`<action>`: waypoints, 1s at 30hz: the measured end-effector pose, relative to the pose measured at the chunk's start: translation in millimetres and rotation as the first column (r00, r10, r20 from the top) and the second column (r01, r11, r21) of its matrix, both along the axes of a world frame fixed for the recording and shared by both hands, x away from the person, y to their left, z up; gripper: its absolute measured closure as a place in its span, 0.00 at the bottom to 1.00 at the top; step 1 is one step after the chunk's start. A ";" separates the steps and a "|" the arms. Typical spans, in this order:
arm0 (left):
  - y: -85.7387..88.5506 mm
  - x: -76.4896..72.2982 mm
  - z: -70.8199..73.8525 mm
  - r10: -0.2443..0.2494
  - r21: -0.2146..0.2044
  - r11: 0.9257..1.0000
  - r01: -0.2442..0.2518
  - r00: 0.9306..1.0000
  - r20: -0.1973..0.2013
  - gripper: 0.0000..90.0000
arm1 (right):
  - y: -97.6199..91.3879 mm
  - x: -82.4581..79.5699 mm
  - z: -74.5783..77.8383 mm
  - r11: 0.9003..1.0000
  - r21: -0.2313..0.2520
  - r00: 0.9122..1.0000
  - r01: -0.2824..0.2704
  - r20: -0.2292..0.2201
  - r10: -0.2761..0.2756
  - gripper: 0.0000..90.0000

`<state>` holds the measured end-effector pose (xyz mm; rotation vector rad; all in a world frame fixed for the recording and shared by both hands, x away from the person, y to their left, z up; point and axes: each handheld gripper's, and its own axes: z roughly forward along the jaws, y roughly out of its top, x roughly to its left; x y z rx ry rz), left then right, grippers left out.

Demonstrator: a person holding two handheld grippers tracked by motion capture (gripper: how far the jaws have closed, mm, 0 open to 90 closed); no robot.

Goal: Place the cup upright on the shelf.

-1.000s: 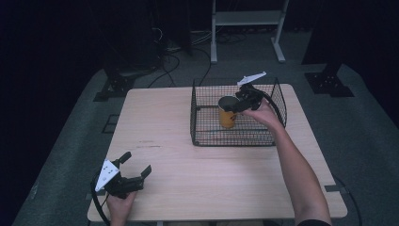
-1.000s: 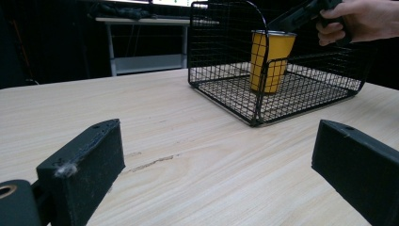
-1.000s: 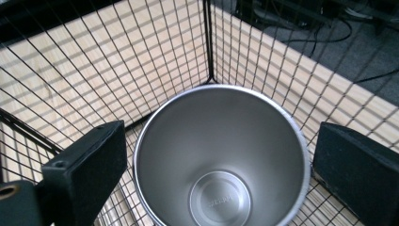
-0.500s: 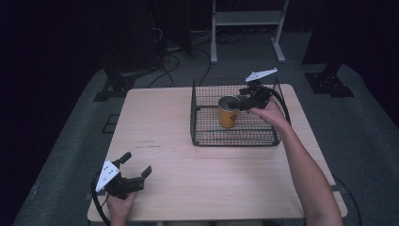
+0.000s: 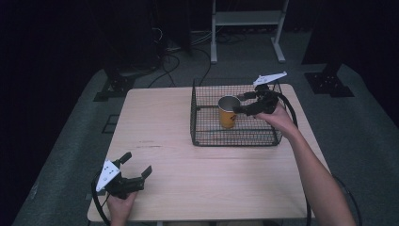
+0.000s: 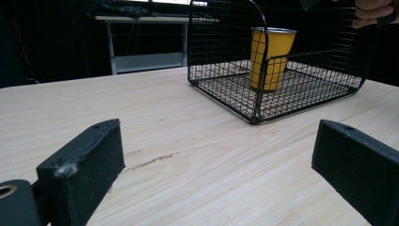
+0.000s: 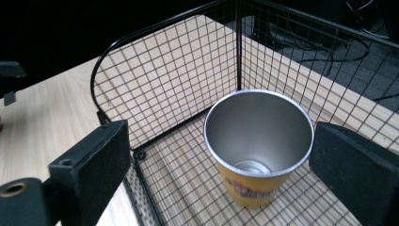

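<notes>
Yellow cup (image 5: 227, 112) stands upright inside the wire basket (image 5: 202, 134), at the table's (image 5: 155, 122) far right. Your right gripper (image 5: 242, 104) hangs over it, jaws spread, likely releasing. Left gripper (image 5: 136, 165) idles, spread, at the near left corner.

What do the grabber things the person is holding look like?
Each hand-held gripper, left and right, is black with two blocky jaws, a pale three-cornered plate on top and a black cable trailing off. The person's forearms are bare, no sleeves in view.
</notes>
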<state>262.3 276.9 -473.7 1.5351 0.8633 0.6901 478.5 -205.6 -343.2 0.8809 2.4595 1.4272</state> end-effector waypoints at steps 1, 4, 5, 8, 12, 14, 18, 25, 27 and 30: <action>0.0 -0.1 0.0 0.000 0.000 1.000 0.000 1.000 0.000 0.02 | -1.4 -2.0 -0.3 1.000 -0.005 1.000 0.001 -0.002 -0.001 0.06; -0.5 -0.1 -0.1 0.000 0.003 1.000 0.000 1.000 0.000 0.02 | -6.9 -8.6 -1.6 1.000 -0.004 1.000 -0.004 -0.008 0.004 0.06; -0.5 -0.1 -0.1 0.000 0.003 1.000 0.000 1.000 0.000 0.02 | -6.9 -8.6 -1.6 1.000 -0.004 1.000 -0.004 -0.008 0.004 0.06; -0.5 -0.2 -0.1 0.000 0.003 1.000 0.000 1.000 0.001 0.02 | -10.2 -13.6 -1.2 1.000 -0.005 1.000 -0.009 -0.010 0.009 0.06; -0.6 -0.1 0.0 0.001 0.005 1.000 -0.001 1.000 0.000 0.02 | -14.6 -21.4 -0.4 1.000 0.008 1.000 -0.016 -0.008 0.016 0.06; -0.8 -0.1 0.0 0.001 0.006 1.000 -0.001 1.000 0.000 0.02 | -14.9 -22.7 -0.2 1.000 0.008 1.000 -0.018 -0.007 0.018 0.06; -1.0 -0.1 0.0 0.002 0.007 1.000 -0.002 1.000 0.000 0.02 | -15.2 -30.2 2.1 0.999 0.000 0.999 -0.038 -0.005 0.038 0.06; -1.4 -0.2 0.1 0.000 0.011 1.000 0.000 1.000 0.000 0.02 | -18.8 -45.7 3.0 0.999 0.010 0.999 -0.051 0.008 0.051 0.06; -1.6 -0.2 0.1 0.000 0.012 1.000 0.000 1.000 0.000 0.02 | -20.9 -49.2 1.8 0.998 0.009 0.998 -0.055 0.005 0.055 0.06; -1.6 -0.3 0.1 0.001 0.012 1.000 -0.001 1.000 0.001 0.02 | -26.1 -56.3 -1.5 0.999 0.012 0.999 -0.051 0.006 0.051 0.06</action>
